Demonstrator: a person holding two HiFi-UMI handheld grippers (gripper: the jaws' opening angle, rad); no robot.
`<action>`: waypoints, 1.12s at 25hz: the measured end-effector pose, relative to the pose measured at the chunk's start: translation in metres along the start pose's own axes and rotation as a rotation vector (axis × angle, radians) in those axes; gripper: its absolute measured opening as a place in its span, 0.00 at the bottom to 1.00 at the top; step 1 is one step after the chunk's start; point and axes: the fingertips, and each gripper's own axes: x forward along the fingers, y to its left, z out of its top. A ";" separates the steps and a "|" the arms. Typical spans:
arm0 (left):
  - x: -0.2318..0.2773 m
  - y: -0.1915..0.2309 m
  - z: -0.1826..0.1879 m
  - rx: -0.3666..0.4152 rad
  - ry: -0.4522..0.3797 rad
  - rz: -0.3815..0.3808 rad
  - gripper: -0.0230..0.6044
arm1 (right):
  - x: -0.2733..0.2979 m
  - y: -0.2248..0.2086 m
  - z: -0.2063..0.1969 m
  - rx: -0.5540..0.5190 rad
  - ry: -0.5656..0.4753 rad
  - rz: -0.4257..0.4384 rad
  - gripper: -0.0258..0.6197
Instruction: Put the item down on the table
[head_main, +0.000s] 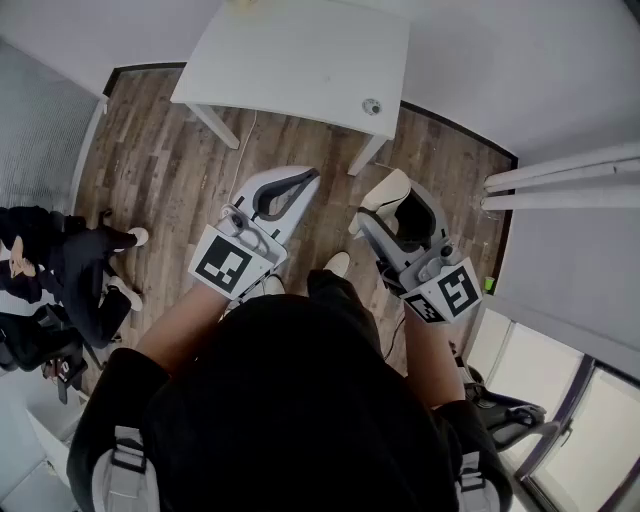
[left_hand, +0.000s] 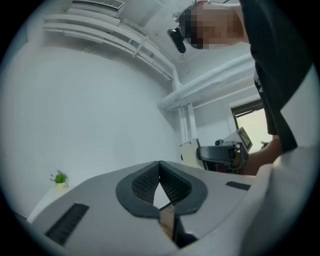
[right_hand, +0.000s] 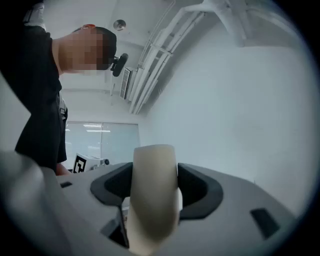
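1. Right gripper view first: the right gripper (right_hand: 155, 192) has its jaws set wide and clamped on the cream-coloured smooth rounded item (right_hand: 154, 170), which is up in the air and not on the table.
2. Those curved sides give the pads little flat surface to bite, so a tilt could let it slide out.
3. The left gripper (left_hand: 160, 172), jaws together and empty, hangs just beside and offers no support.
4. Below lies the brown wood-plank floor (head_main: 170, 150), and the white rectangular table (head_main: 290, 50) stands well ahead. Release early and the item drops.
5. A small round grey object (head_main: 371, 105) sits by the table's near edge. Landing there could send the item rolling off.
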 end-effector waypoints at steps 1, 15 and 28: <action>-0.012 -0.001 -0.002 0.000 0.001 -0.002 0.03 | 0.001 0.012 -0.002 -0.001 -0.006 -0.002 0.48; -0.174 -0.002 0.001 -0.010 -0.028 0.006 0.03 | 0.023 0.176 -0.033 -0.022 0.013 0.004 0.48; -0.187 -0.003 0.001 -0.025 -0.032 -0.012 0.03 | 0.032 0.181 -0.033 -0.048 0.032 -0.052 0.48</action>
